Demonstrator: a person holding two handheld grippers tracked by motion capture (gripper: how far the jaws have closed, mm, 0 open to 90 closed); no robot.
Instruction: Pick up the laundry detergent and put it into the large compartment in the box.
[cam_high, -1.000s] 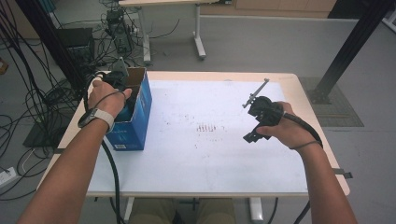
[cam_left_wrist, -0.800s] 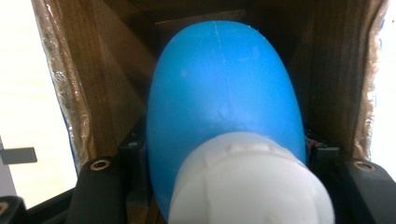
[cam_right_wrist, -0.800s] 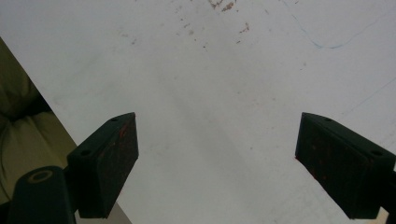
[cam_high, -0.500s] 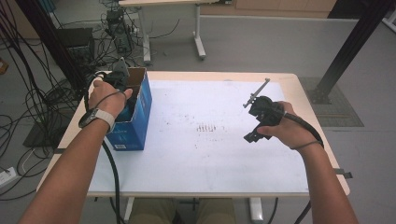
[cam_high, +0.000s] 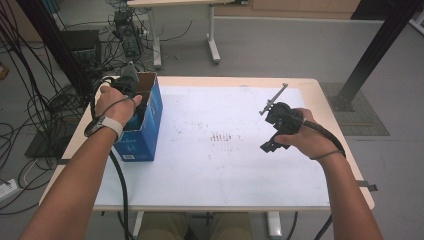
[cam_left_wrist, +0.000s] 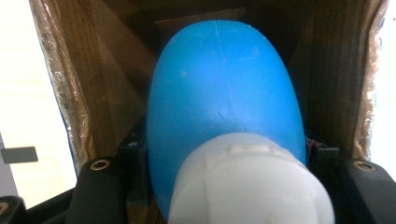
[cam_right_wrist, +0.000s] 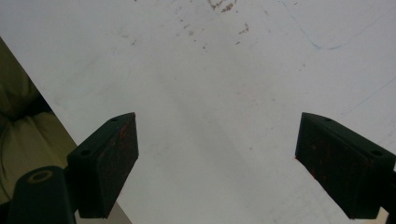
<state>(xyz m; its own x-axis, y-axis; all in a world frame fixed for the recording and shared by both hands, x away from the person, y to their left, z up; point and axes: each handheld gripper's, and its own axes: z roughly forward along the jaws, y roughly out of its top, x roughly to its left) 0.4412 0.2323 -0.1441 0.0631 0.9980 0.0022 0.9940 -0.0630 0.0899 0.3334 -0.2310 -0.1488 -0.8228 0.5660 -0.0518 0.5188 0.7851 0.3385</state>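
— What is seen beyond the tongs on the left?
— Black cables (cam_high: 30, 95) are strewn on the grey floor (cam_high: 280, 45).
— And far past the right tongs?
— A black post (cam_high: 372, 50) is stood beside the desk (cam_high: 210, 185).

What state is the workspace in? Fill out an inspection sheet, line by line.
Surface: white table top, wooden edge, brown specks near the middle.
Job's things: open blue box at the table's left; inside it a blue bottle with a white cap.
Clutter: nothing seen on the table.
Grippers: left gripper reaches down into the box, jaws either side of the bottle; whether they press on it cannot be told. Right gripper open, above bare table.
Cables: one trails from each gripper; a black bundle hangs at far left.
Surroundings: grey floor, a second table behind, a black post at right.
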